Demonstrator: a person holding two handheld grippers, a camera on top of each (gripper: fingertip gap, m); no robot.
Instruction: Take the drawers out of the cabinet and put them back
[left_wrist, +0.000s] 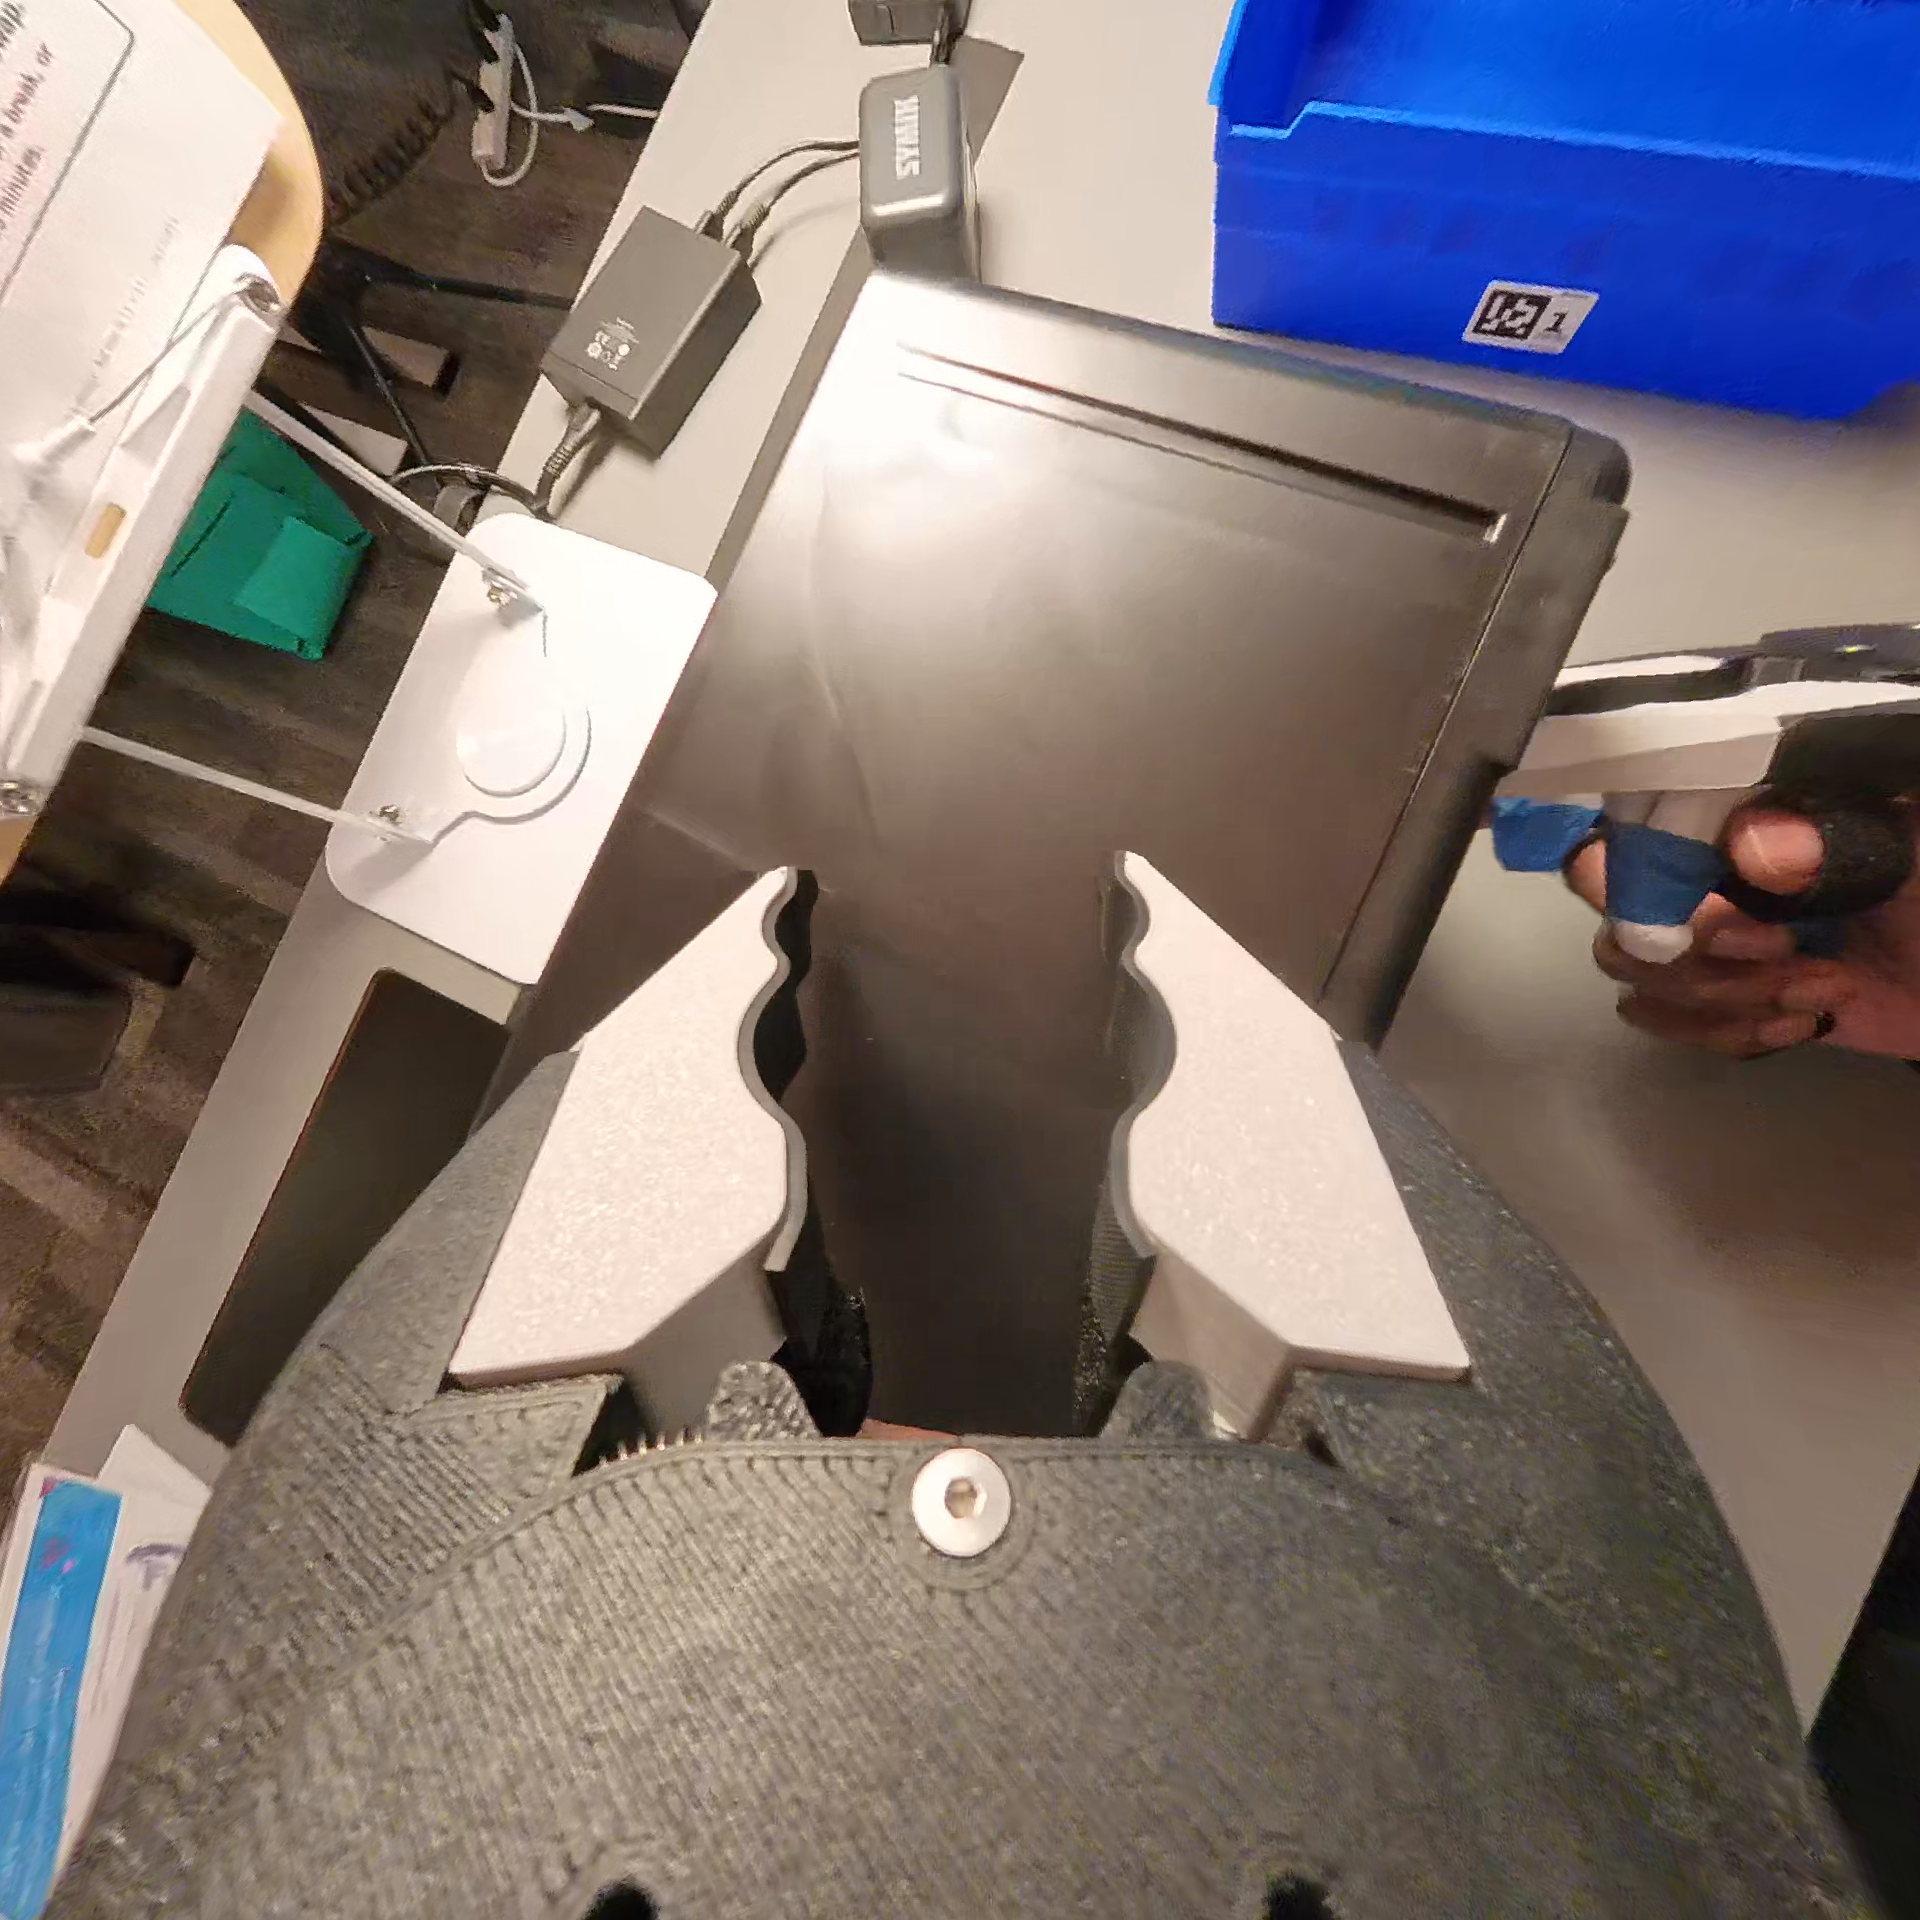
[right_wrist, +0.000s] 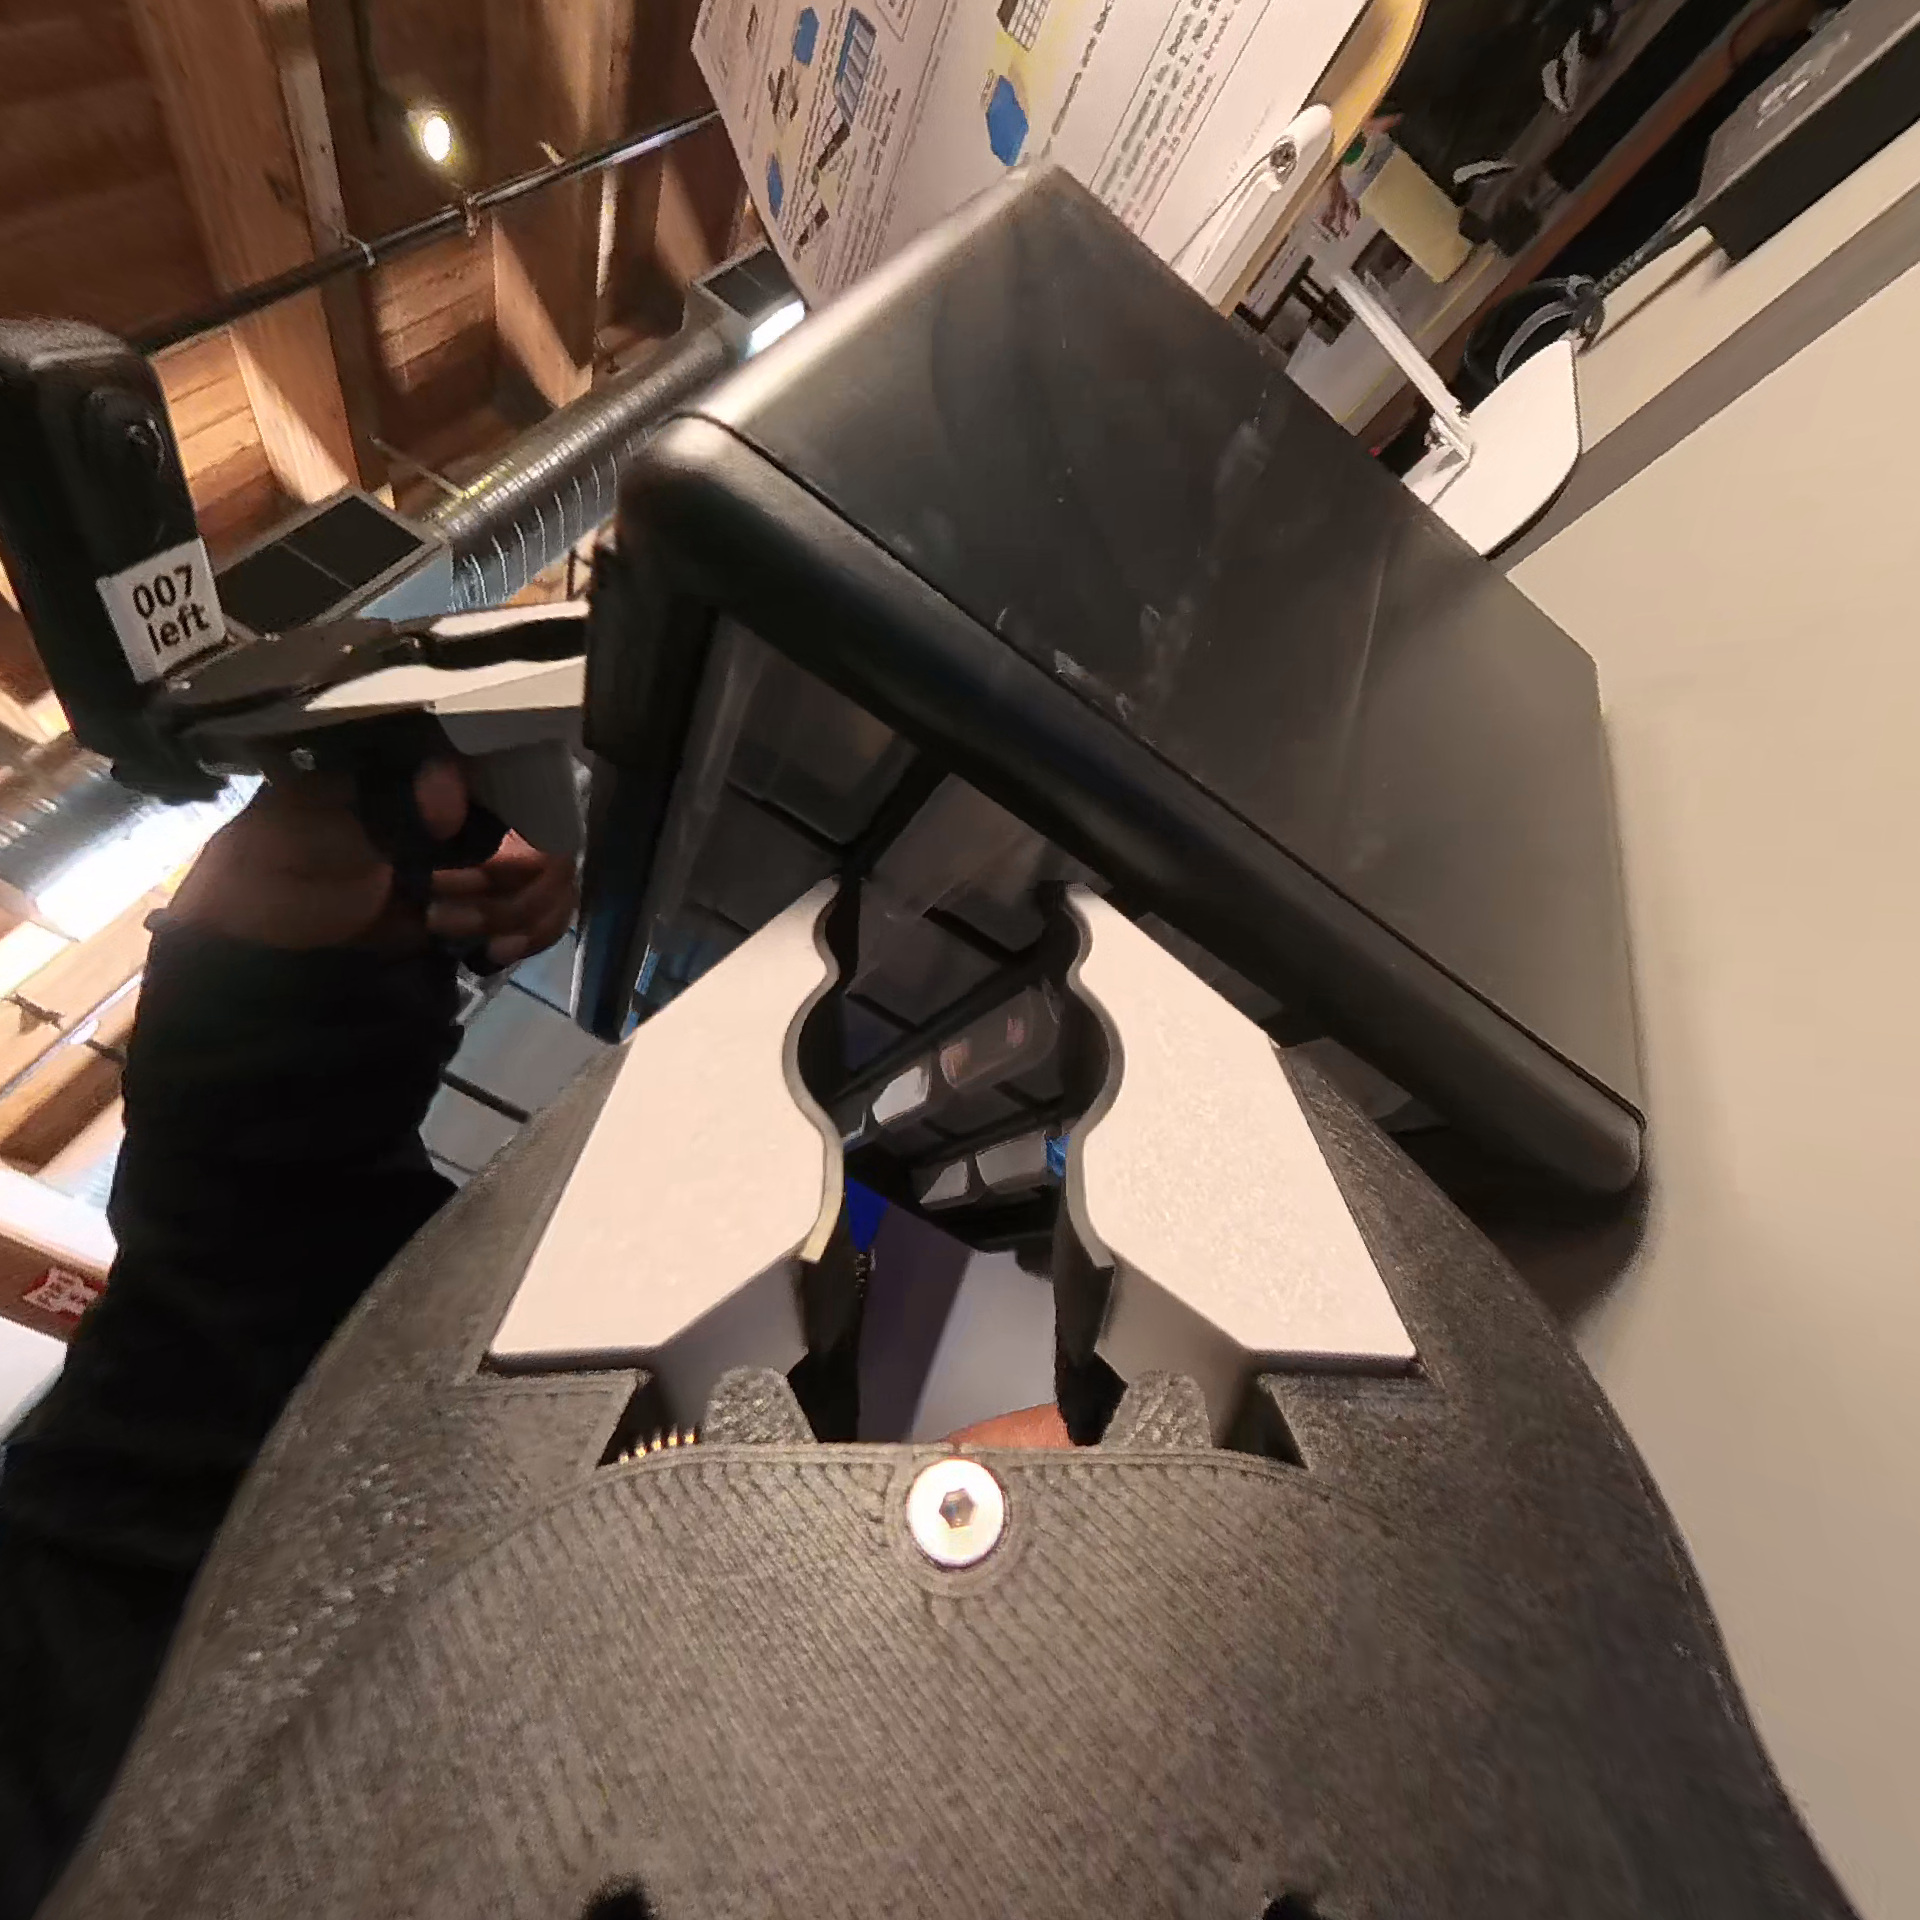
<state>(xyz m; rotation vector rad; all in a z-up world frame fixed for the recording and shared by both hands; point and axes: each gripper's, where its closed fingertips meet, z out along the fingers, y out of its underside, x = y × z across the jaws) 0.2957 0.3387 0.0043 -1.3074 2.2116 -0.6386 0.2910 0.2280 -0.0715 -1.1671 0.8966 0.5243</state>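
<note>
My left gripper (left_wrist: 956, 883) hangs just above the smooth black plastic cabinet (left_wrist: 1143, 623), fingers spread wide with nothing between them, and its body hides the cabinet's near edge. My right gripper (right_wrist: 951, 914) points at the cabinet's front, jaws partly apart — I cannot tell whether the pads touch the small clear drawers (right_wrist: 997, 1029), blurred and mostly hidden behind my fingers, with dim contents.

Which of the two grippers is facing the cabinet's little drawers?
The right gripper: the clear drawer fronts of the cabinet show between its fingers. The left gripper instead hangs over the cabinet's plain dark outer panel, with no drawer before it.
</note>
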